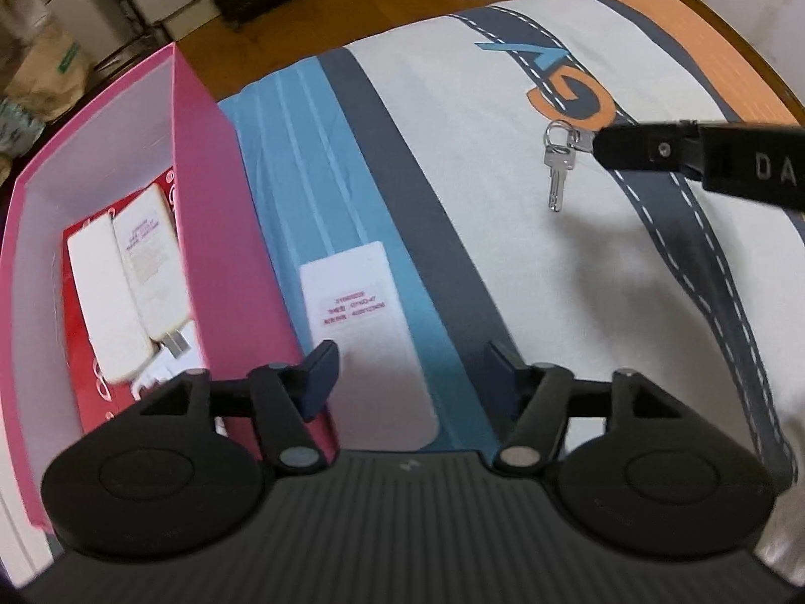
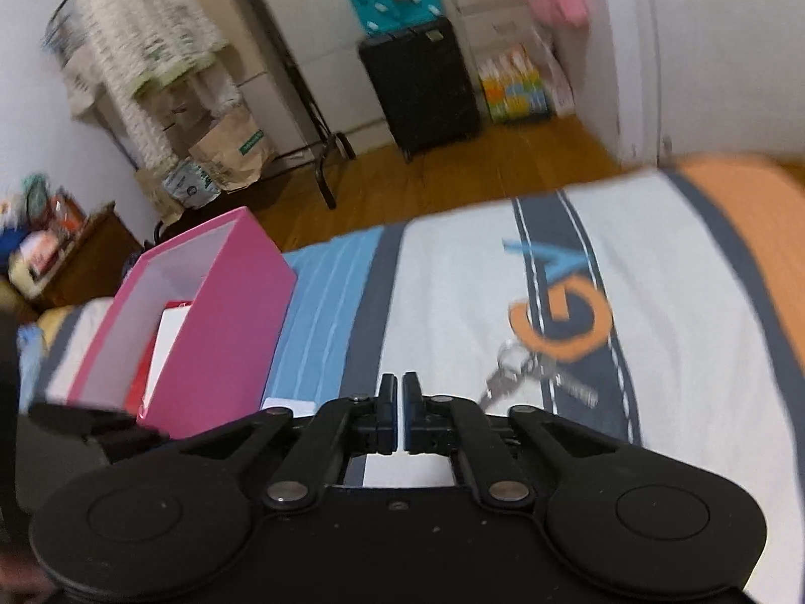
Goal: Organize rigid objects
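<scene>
A pink box stands on the bed at the left; inside lie two white chargers on a red card. A white card with red print lies on the blue stripe just ahead of my open, empty left gripper. A set of silver keys lies on the white sheet at the right. My right gripper's finger reaches in next to the keys. In the right wrist view my right gripper is shut and empty, with the keys just to the right and the pink box to the left.
The bed sheet has blue, grey, white and orange bands. Beyond the bed is a wooden floor with a black cabinet, paper bags and a rack.
</scene>
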`<state>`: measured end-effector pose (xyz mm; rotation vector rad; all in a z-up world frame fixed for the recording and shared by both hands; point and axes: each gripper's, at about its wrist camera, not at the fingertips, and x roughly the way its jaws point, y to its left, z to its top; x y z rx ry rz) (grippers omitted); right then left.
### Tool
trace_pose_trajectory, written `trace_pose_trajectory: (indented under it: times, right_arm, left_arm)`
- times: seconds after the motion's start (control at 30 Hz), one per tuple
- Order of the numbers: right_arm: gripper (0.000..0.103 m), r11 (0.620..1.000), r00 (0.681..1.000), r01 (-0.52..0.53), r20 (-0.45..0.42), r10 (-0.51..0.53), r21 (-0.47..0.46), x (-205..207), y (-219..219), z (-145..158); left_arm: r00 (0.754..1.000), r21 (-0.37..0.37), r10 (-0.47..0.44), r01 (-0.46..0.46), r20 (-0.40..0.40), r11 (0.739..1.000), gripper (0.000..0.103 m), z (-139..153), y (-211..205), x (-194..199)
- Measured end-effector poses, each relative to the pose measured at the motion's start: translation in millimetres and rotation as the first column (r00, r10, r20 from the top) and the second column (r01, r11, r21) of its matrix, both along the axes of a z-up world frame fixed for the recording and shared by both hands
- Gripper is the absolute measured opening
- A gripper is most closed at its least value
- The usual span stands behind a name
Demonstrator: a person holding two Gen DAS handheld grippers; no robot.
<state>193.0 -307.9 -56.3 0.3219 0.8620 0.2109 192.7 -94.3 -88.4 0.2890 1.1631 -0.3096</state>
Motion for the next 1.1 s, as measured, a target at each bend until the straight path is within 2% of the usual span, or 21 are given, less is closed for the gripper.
trace_pose_trajectory:
  times: [0.07,0.2,0.27,0.33,0.4,0.47,0.57,0.6,0.7,0.73,0.8,0.9,1.07,1.1]
  right_arm:
    - [0.011,0.998,0.999,0.011,-0.044,-0.008,0.064,3.0,-9.8,-9.5]
    - [0.032,0.978,0.99,0.022,-0.14,0.007,0.206,8.8,-22.4,-34.5]
    - [0.033,0.969,0.984,0.036,-0.179,0.008,0.245,12.0,-24.4,-44.2]
    - [0.035,0.95,0.975,0.059,-0.22,0.01,0.305,16.6,-27.5,-54.3]
    - [0.037,0.933,0.967,0.069,-0.252,0.024,0.352,19.1,-27.7,-63.0]
    - [0.038,0.934,0.963,0.06,-0.267,0.039,0.353,17.0,-22.2,-67.5]
    - [0.042,0.934,0.952,0.054,-0.3,0.059,0.354,9.7,-7.5,-71.4]
    - [0.043,0.928,0.949,0.06,-0.308,0.06,0.367,5.6,-1.2,-72.8]
    - [0.047,0.908,0.947,0.036,-0.304,0.102,0.418,-5.3,24.8,-76.9]
    - [0.051,0.911,0.945,-0.001,-0.299,0.136,0.412,-5.9,38.0,-77.9]
    - [0.053,0.936,0.94,-0.058,-0.298,0.169,0.347,-6.2,63.9,-80.2]
    - [0.054,0.95,0.929,-0.058,-0.331,0.163,0.307,-5.8,86.8,-94.0]
    - [0.053,0.929,0.946,-0.017,-0.296,0.135,0.371,5.0,96.8,-110.8]
    - [0.049,0.929,0.947,-0.035,-0.283,0.149,0.37,7.3,100.7,-113.6]
  left_arm:
    - [0.999,-0.009,0.035,-0.035,0.036,0.999,0.07,-0.2,-3.6,-3.1]
    - [0.997,-0.035,0.053,-0.051,0.06,0.998,0.07,1.8,-0.1,-3.5]
    - [0.996,-0.058,0.071,-0.068,0.054,0.996,0.069,5.1,6.0,-1.5]
    - [0.996,-0.133,0.081,-0.076,0.034,0.988,0.067,14.0,17.4,0.9]
    - [0.996,-0.161,0.087,-0.081,0.028,0.984,0.065,23.5,26.1,3.8]
    - [0.996,-0.179,0.077,-0.069,0.036,0.981,0.06,34.5,33.7,7.3]
    - [0.994,-0.236,0.11,-0.107,0.003,0.966,0.045,45.1,49.9,20.2]
    - [0.992,-0.254,0.124,-0.122,-0.008,0.96,0.044,46.9,55.2,26.6]
    - [0.992,-0.248,0.113,-0.123,-0.053,0.961,0.044,42.4,54.6,44.8]
    - [0.993,-0.233,0.093,-0.106,-0.066,0.967,0.044,39.3,50.1,49.9]
    - [0.99,-0.222,0.065,-0.093,-0.128,0.971,0.044,29.2,38.1,65.9]
    - [0.981,-0.232,0.052,-0.095,-0.186,0.968,0.044,22.4,30.8,81.0]
    - [0.978,-0.271,0.047,-0.102,-0.204,0.957,0.044,22.3,31.9,85.9]
    - [0.977,-0.285,0.047,-0.107,-0.209,0.953,0.044,22.8,33.0,86.2]
